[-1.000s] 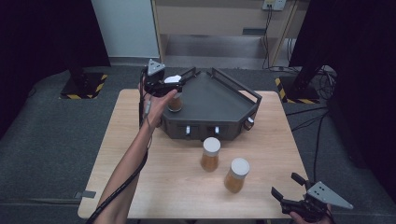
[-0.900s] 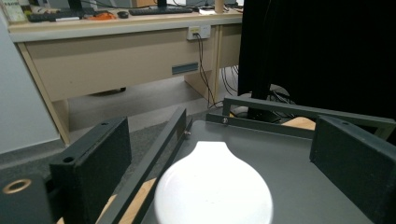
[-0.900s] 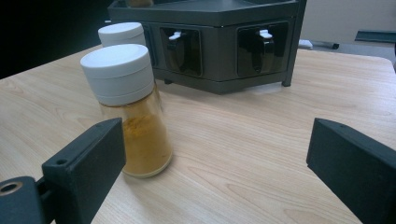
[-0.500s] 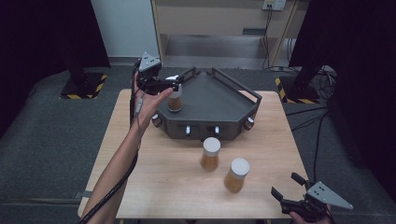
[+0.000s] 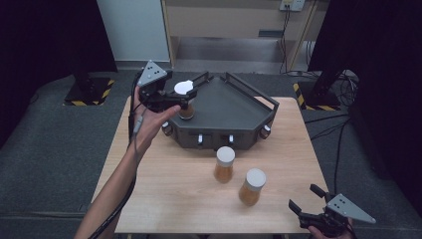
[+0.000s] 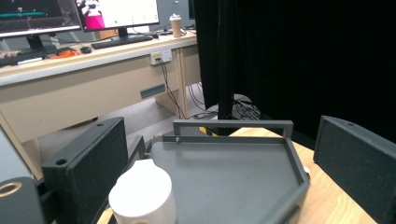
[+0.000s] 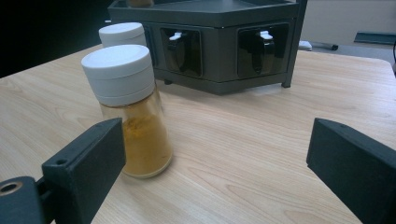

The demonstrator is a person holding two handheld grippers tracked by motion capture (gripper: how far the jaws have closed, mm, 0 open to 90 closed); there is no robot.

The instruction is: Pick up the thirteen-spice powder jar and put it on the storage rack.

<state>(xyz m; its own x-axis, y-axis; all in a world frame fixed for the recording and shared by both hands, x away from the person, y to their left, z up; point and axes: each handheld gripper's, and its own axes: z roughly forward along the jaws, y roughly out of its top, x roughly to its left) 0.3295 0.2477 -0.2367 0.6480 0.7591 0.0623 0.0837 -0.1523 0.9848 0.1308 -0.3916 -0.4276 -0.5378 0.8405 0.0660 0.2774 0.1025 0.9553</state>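
Note:
A dark grey rack (image 5: 234,107) stands at the back of the wooden table. On its left corner stands a spice jar with a white lid (image 5: 185,102), upright. My left gripper (image 5: 175,99) hovers beside and slightly above that jar. Its jaws have just been opening, and in the left gripper view the lid (image 6: 142,196) sits low between the jaws near the left one, unpressed. Two more white-lidded jars of orange powder (image 5: 224,164) (image 5: 252,186) stand in front of the rack. At the table's front right my right gripper (image 5: 303,196) is open, with the nearer jar (image 7: 128,107) beside its left jaw.
The rack's front face (image 7: 219,42) carries small latches. Bare wooden tabletop (image 5: 164,199) lies at the front left. Beyond the table are a desk with monitors (image 6: 116,11) and black curtains (image 6: 299,60).
My left gripper has lifted and drawn back to the left from the jar, which stays standing on the rack. The right gripper and the two table jars have not moved.

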